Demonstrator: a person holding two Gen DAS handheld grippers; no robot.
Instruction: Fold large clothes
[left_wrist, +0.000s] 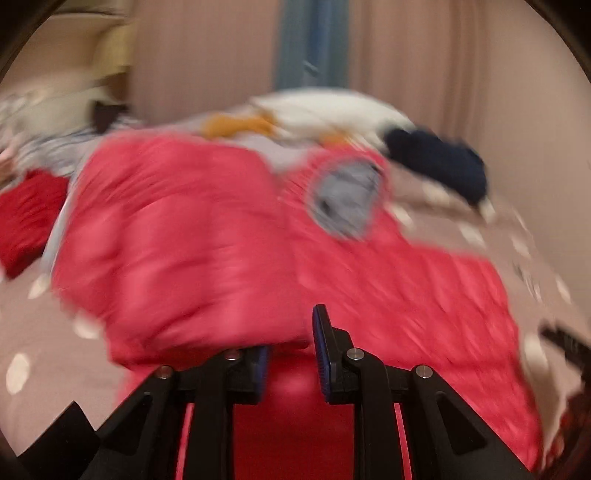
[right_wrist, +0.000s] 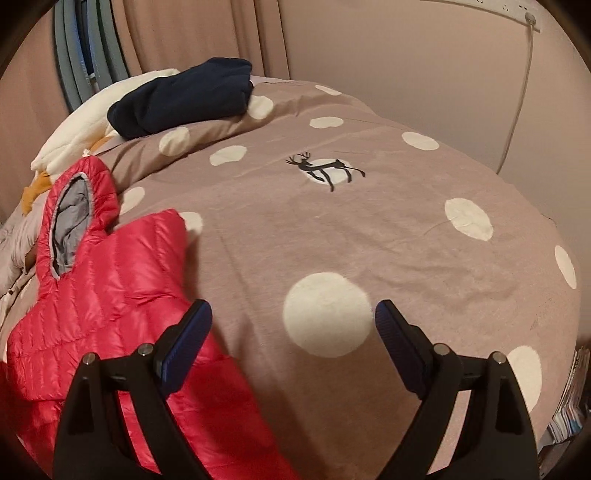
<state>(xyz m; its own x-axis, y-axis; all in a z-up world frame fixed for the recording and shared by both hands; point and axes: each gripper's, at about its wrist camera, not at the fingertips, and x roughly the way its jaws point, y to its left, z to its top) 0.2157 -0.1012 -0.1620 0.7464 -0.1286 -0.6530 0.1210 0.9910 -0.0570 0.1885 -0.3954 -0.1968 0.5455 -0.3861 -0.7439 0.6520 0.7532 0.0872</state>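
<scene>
Clearly pinching a fold of the red quilted hooded puffer jacket (left_wrist: 207, 236) with the left gripper (left_wrist: 291, 354). Right gripper (right_wrist: 293, 328) spread wide, grasping nothing, over the taupe polka-dot duvet (right_wrist: 388, 236), jacket at left.

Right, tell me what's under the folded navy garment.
The navy garment lies on a raised, pillow-like hump of the dotted taupe bedcover, its left end overlapping a white padded item. Whatever forms the hump is covered by the bedcover.

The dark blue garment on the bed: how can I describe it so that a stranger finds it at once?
Start from the bed cover, taupe with large cream dots. At its far end, against the curtains, a cream blanket is heaped. The navy garment lies bundled on that heap, the only dark piece, apart from the red jacket.
</scene>
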